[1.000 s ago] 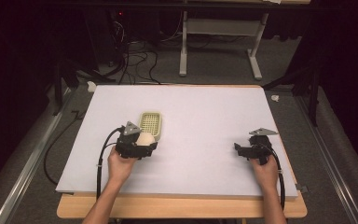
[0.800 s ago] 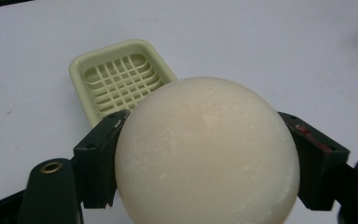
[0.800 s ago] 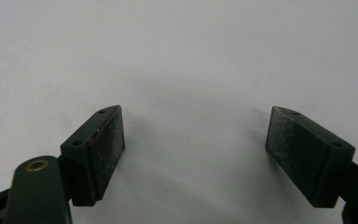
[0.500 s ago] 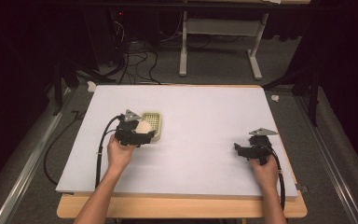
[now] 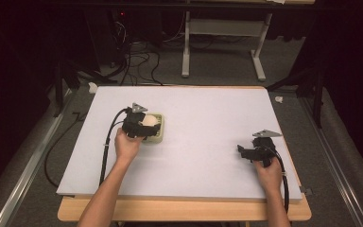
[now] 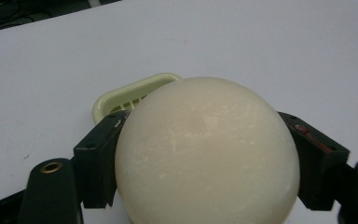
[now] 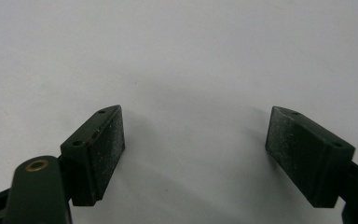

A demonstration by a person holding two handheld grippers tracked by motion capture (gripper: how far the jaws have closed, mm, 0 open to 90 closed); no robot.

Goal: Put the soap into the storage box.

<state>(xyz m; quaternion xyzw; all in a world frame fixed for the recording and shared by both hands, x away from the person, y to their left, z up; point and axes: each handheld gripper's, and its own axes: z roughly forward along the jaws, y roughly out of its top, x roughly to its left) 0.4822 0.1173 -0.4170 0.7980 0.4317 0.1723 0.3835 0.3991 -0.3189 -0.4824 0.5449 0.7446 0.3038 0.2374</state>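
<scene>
- Two hand-held grippers on one white-topped table (image 5: 208,118), one in each of the person's hands.
- Left hand-held gripper (image 5: 144,126): at the left-centre of the table in the high view, over the near edge of the tray; jaws clamped on the ball, one black pad against each of its sides in the left gripper view. A black cable trails from it toward the near table edge.
- Ball (image 6: 207,151): cream, smooth, round, faintly scuffed; held between the left jaws, above the tray. Whether it touches the tray cannot be told.
- Tray (image 6: 121,99): pale yellow-green, rounded corners, slotted floor; it lies flat on the table, and one corner shows behind the ball in the left gripper view.
- Right hand-held gripper (image 5: 248,151): near the right edge of the table, well apart from the tray; jaws spread wide with nothing between them, bare table under the pads (image 7: 103,149) in the right gripper view.
</scene>
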